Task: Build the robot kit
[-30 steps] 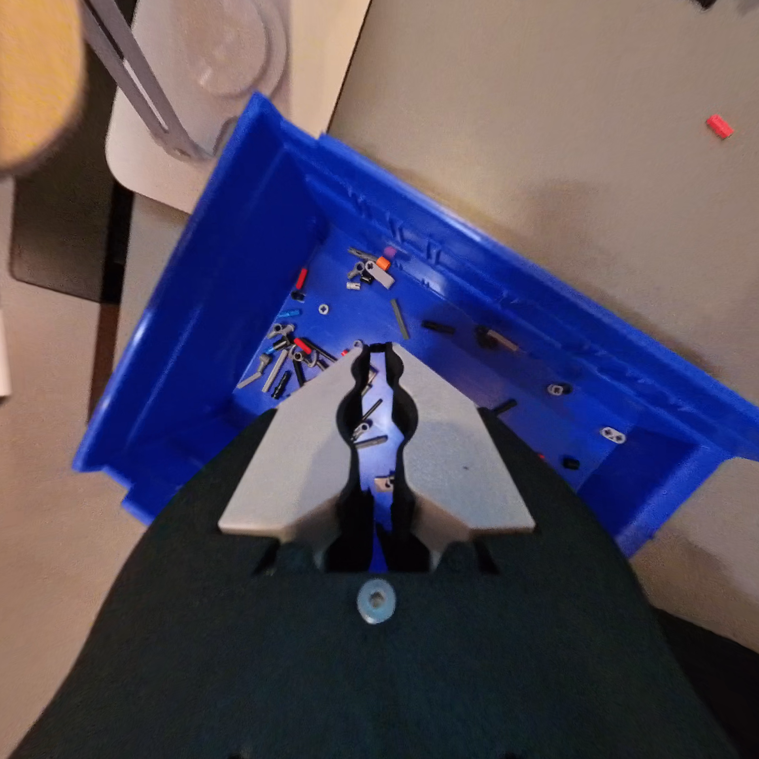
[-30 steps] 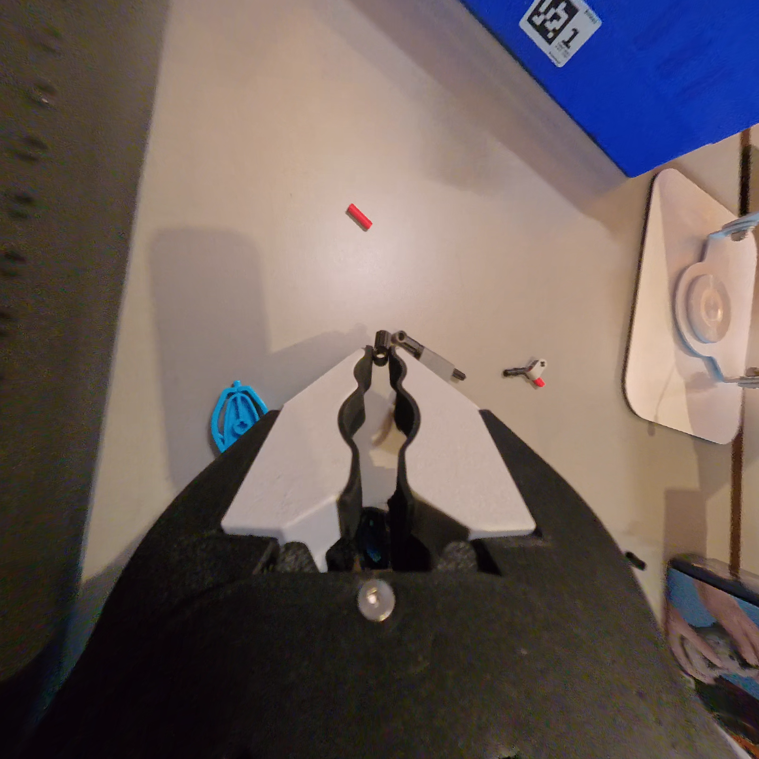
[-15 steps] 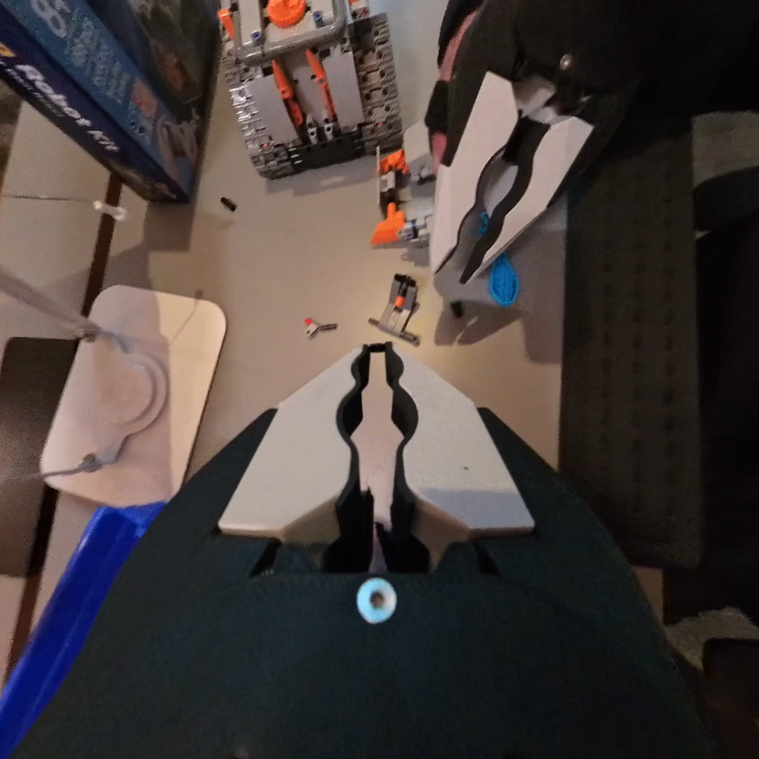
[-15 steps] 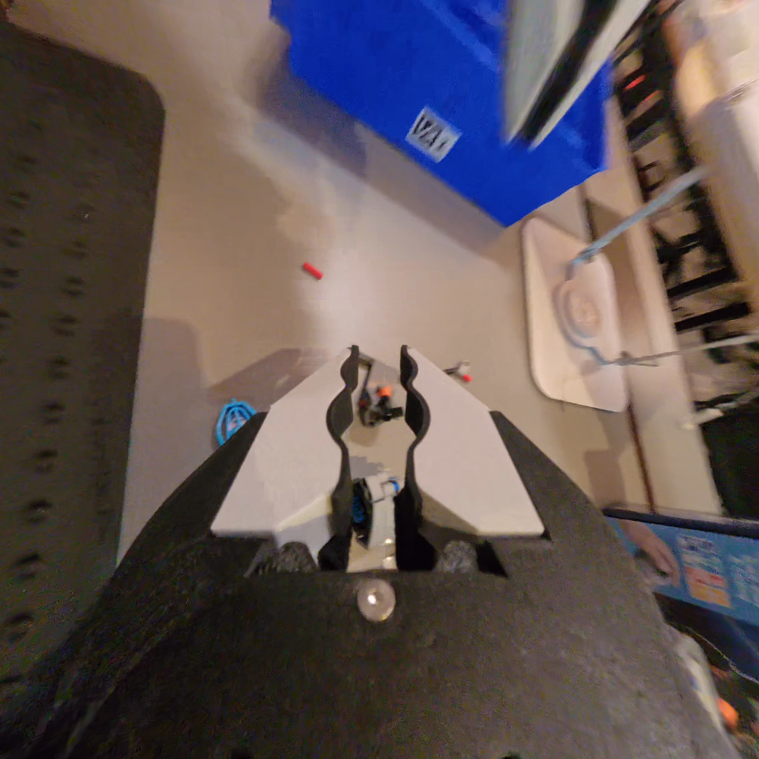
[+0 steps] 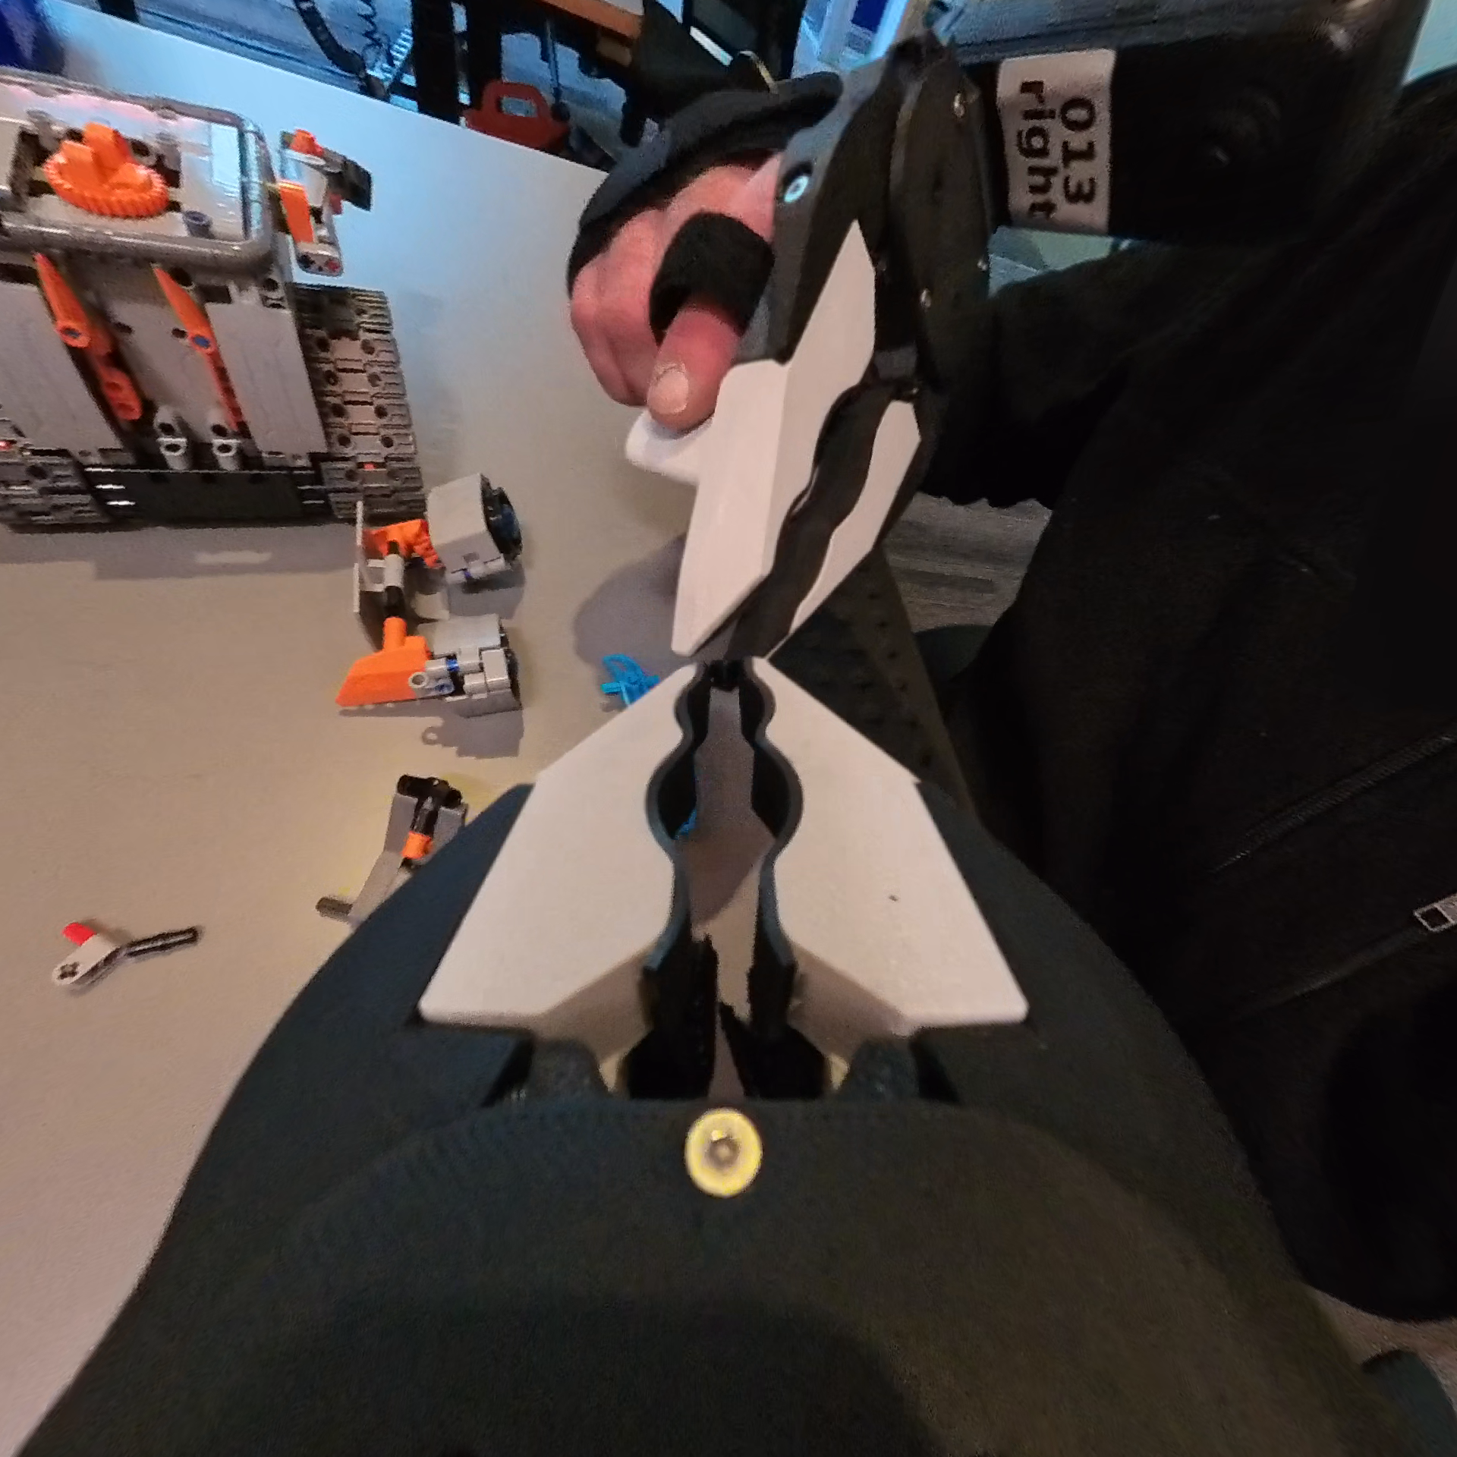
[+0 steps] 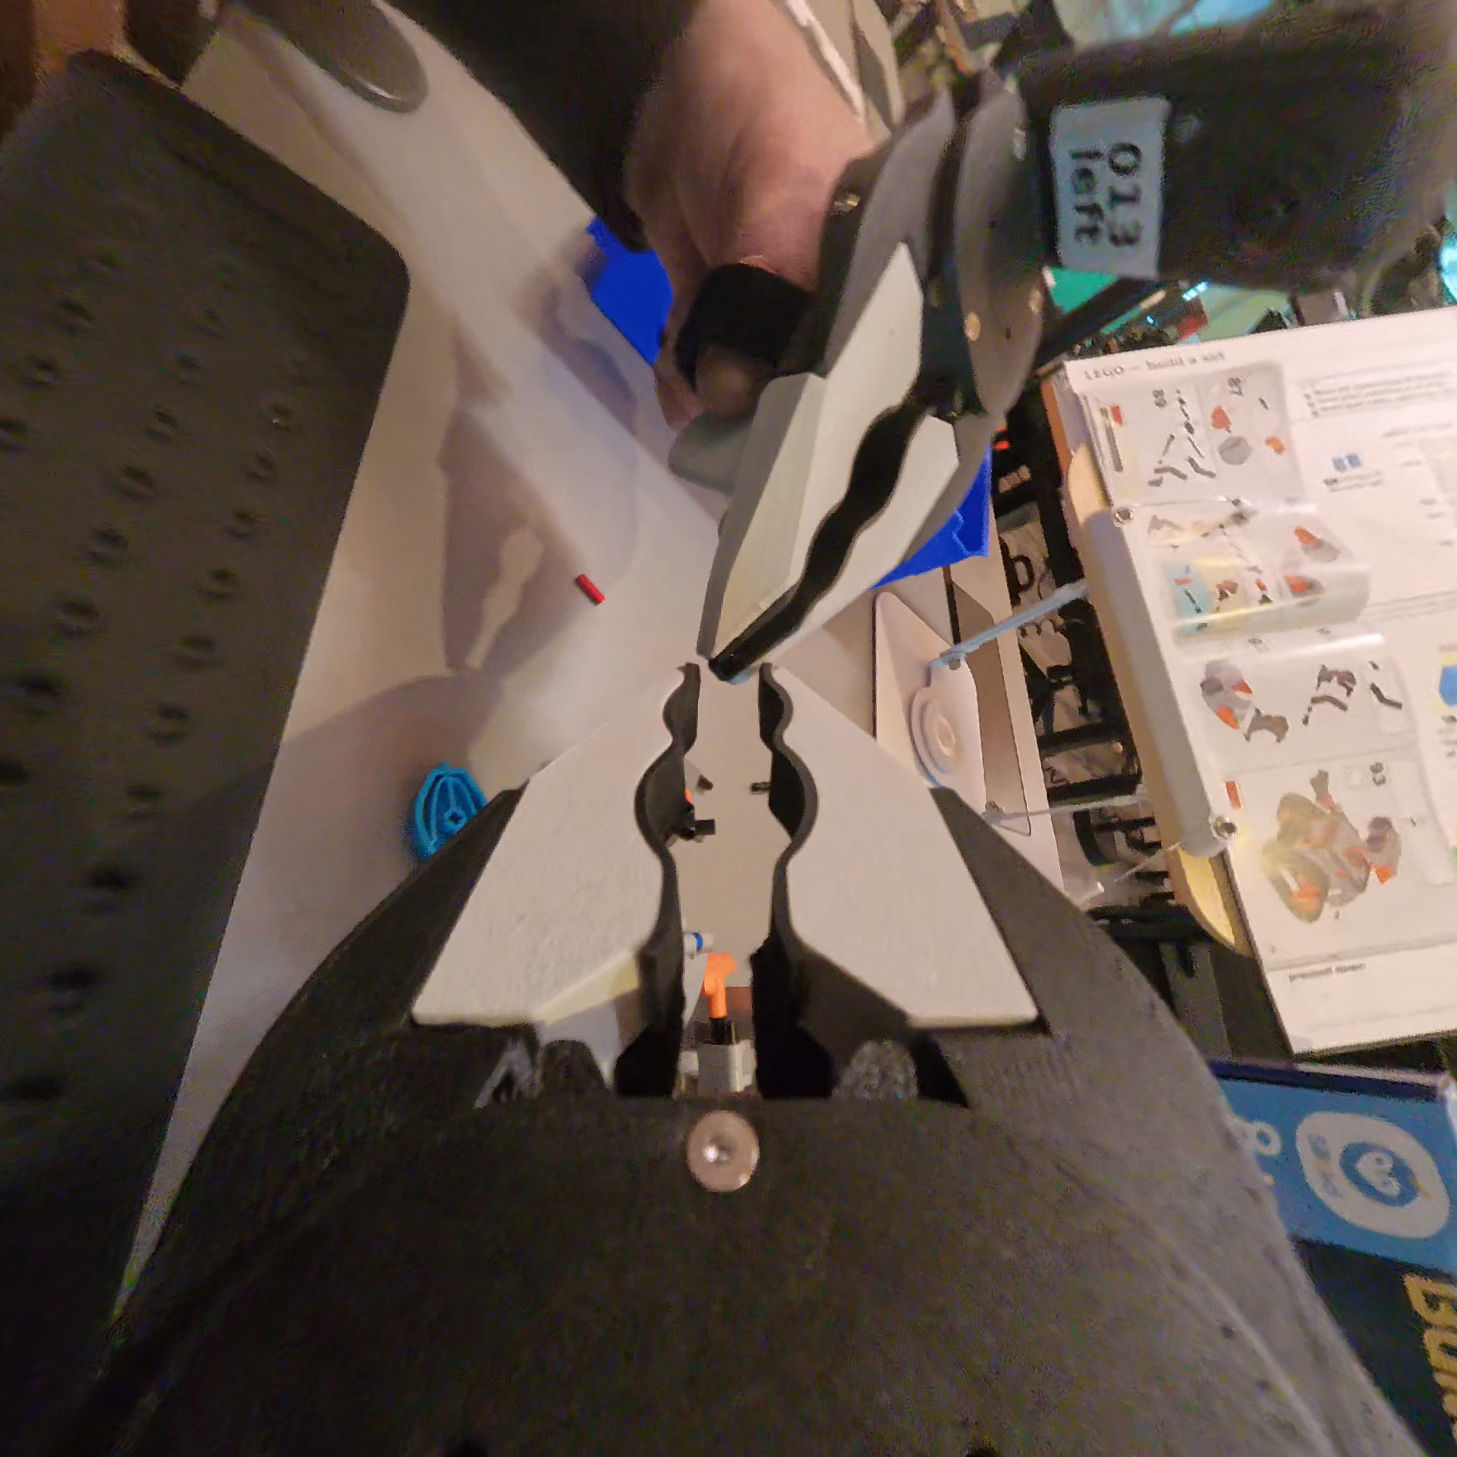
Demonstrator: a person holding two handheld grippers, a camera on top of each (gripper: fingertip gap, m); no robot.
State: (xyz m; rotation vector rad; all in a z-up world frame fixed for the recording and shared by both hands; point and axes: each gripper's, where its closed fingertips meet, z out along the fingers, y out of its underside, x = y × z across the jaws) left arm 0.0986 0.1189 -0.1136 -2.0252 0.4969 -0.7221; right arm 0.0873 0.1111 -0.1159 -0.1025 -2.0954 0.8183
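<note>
Our left gripper [image 5: 721,670] nearly closed on a small black piece [image 5: 719,675], tip to tip with our right gripper [image 6: 729,674], its fingers apart, holding nothing, tracked brick vehicle [image 5: 181,315] far left on the table [image 5: 197,749].

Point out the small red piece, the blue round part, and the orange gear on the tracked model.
small red piece [image 6: 589,590]: right wrist view, middle of its short body.
blue round part [image 6: 446,809]: right wrist view, centre of its ribbed face.
orange gear [image 5: 105,175]: left wrist view, its toothed disc.
</note>
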